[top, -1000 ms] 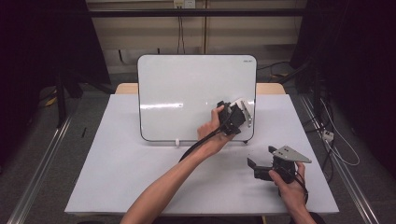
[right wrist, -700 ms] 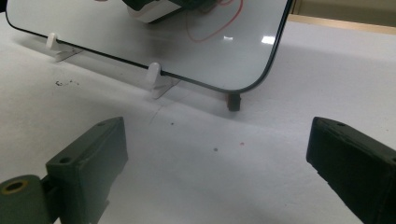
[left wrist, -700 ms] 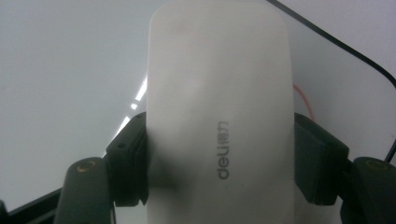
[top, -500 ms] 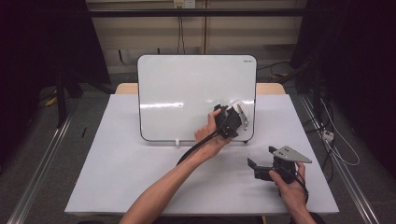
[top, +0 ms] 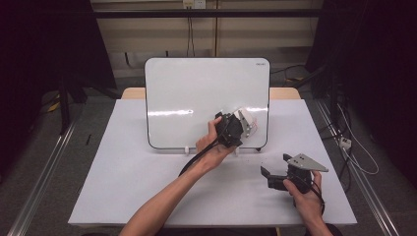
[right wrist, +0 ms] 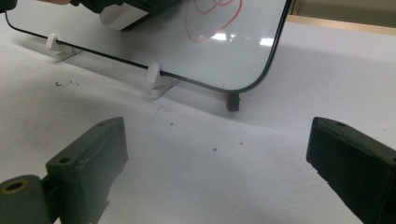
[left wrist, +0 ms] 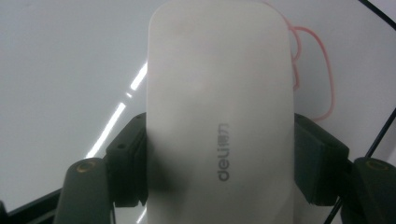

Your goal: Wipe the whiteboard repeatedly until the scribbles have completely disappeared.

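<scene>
A white whiteboard (top: 196, 98) stands upright on clip feet at the back of the table. My left gripper (top: 237, 128) is shut on a white "deli" eraser (top: 244, 119) and holds it flat against the board's lower right area. In the left gripper view the eraser (left wrist: 219, 116) sits clamped between both black jaws, beside a red scribble (left wrist: 322, 70) on the board. My right gripper (top: 268, 177) rests low on the table at the right, open and holding nothing. The right gripper view looks past its spread jaws to the board (right wrist: 187, 51), the red scribble (right wrist: 215, 18) and the eraser (right wrist: 119, 18).
The board stands on white clip feet (right wrist: 156, 79), with a small dark object (right wrist: 232, 100) under its right corner. Dark specks (right wrist: 65, 84) lie on the white table (top: 147, 187). Cables (top: 354, 147) trail off the table's right side.
The left hand has slid the eraser a little to the left across the board's lower right area. The right gripper has stayed where it was.
</scene>
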